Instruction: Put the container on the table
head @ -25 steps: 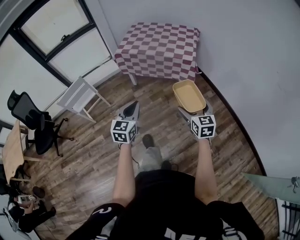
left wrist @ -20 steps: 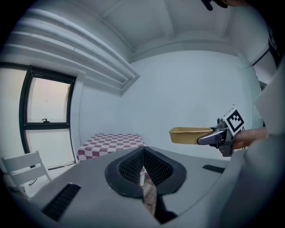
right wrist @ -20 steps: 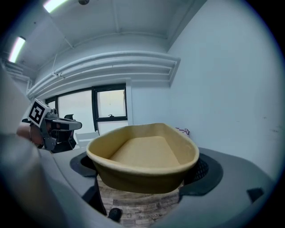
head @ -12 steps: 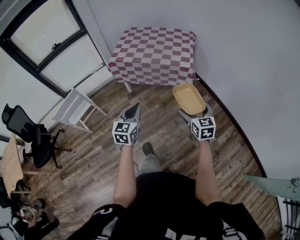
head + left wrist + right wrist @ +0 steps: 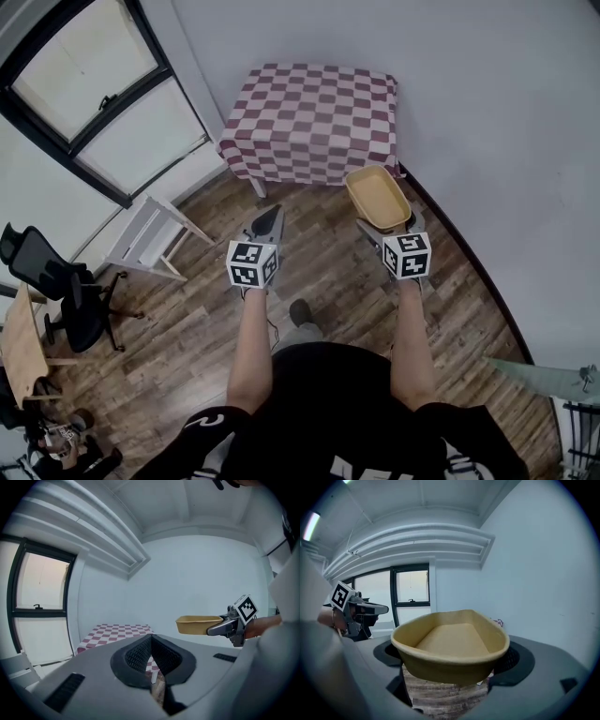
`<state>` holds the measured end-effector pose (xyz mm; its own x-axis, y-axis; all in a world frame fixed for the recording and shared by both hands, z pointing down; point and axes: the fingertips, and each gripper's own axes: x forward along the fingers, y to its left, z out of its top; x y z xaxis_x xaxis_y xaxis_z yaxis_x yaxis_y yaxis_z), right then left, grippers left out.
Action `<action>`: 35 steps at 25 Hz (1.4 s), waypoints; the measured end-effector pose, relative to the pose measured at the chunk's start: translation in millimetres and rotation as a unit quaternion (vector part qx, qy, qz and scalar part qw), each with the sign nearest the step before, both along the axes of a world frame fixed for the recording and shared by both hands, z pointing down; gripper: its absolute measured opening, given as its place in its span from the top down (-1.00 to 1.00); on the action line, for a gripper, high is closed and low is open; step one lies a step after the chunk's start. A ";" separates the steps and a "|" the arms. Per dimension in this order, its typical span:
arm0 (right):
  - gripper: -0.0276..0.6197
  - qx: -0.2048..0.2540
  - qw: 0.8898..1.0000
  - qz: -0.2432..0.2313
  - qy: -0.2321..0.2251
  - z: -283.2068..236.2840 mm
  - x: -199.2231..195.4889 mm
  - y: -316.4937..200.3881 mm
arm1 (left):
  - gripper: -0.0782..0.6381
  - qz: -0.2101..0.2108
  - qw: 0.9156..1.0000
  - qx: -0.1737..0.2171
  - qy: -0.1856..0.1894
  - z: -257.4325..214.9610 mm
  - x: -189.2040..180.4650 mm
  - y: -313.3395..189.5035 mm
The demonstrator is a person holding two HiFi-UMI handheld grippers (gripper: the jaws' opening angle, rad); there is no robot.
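**Gripper state.** The right gripper [image 5: 384,228] is clenched on the near end of the container [image 5: 377,197], a shallow tan tray with a rolled rim. In the right gripper view the container [image 5: 451,645] sits level between the jaws, open side up and empty. The left gripper [image 5: 266,219] has its jaws pressed together with nothing between them; the left gripper view shows its pads [image 5: 136,656] meeting at their tips.

**Step in hand.** Judged from the layout, the step is carrying the container to the table. In the head view the container hangs over the floor [image 5: 323,267], just below the lower right corner of the table [image 5: 314,103]. It does not yet lie on the table.

**Next move.** The right gripper must be brought forward and somewhat to the left until the container's base is over the tabletop. It is then lowered flat, and the jaws are released only once the base rests on the cloth. The left gripper has no evident part in this.

**Surface and room.**
- The table carries a red-and-white checked cloth and shows nothing on it.
- The floor is dark wood plank.
- A grey wall [image 5: 487,112] fills the right of the frame.
- A dark-framed window [image 5: 84,84] occupies the upper left.
- A white folding chair [image 5: 145,246] stands at the left.
- A black office chair [image 5: 58,281] stands at the left edge.
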<state>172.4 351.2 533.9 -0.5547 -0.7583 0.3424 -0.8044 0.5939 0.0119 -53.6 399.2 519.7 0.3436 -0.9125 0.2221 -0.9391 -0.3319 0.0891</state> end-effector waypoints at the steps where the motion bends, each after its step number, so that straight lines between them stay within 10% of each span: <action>1: -0.81 0.000 1.000 0.000 0.001 -0.1 -4.8 -5.4 | 0.71 0.000 1.000 0.000 0.001 0.3 -4.8 -5.5; 16: -0.81 0.014 1.000 -0.013 0.018 -8.0 -84.6 -70.8 | 0.71 -0.010 0.999 0.001 0.031 6.5 -86.6 -72.0; 35: -0.81 0.005 1.000 -0.021 0.021 23.6 -100.0 -173.8 | 0.71 0.002 1.000 -0.022 0.013 31.1 -86.5 -179.2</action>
